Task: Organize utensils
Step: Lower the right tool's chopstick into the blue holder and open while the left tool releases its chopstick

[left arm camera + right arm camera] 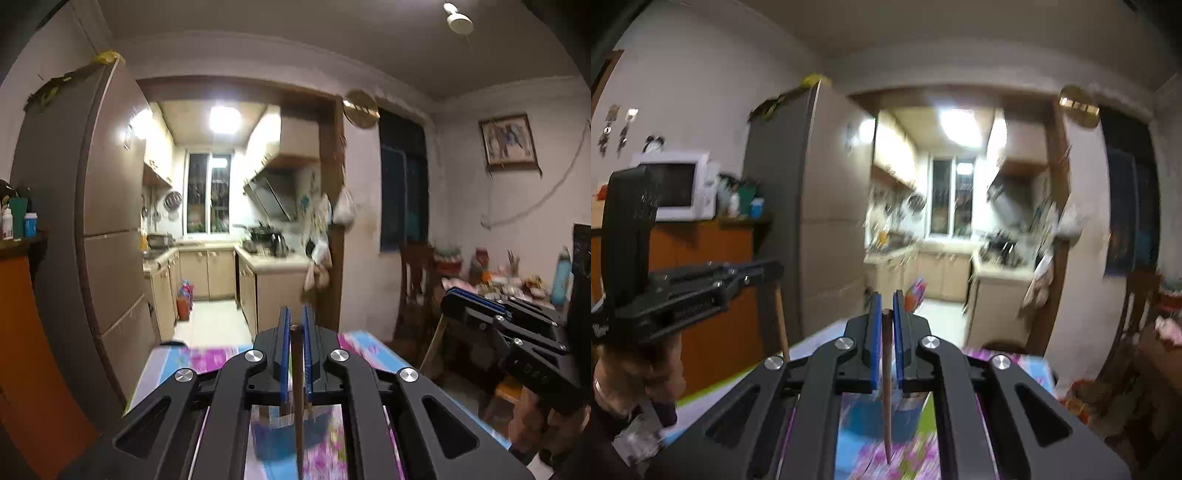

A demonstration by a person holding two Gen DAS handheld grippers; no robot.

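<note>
My left gripper (294,325) is clenched on a slim brown wooden chopstick (298,398), which hangs toward six o'clock between the blue ribbed pads. My right gripper (885,314) pinches its tapered twin (887,387) the same way. I judge I hold one stick apiece, high over the glossy floral tablecloth (207,360), so the pair can be brought together.

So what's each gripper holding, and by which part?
Each holds one chopstick near its upper end: left gripper chopstick; right gripper chopstick.
</note>
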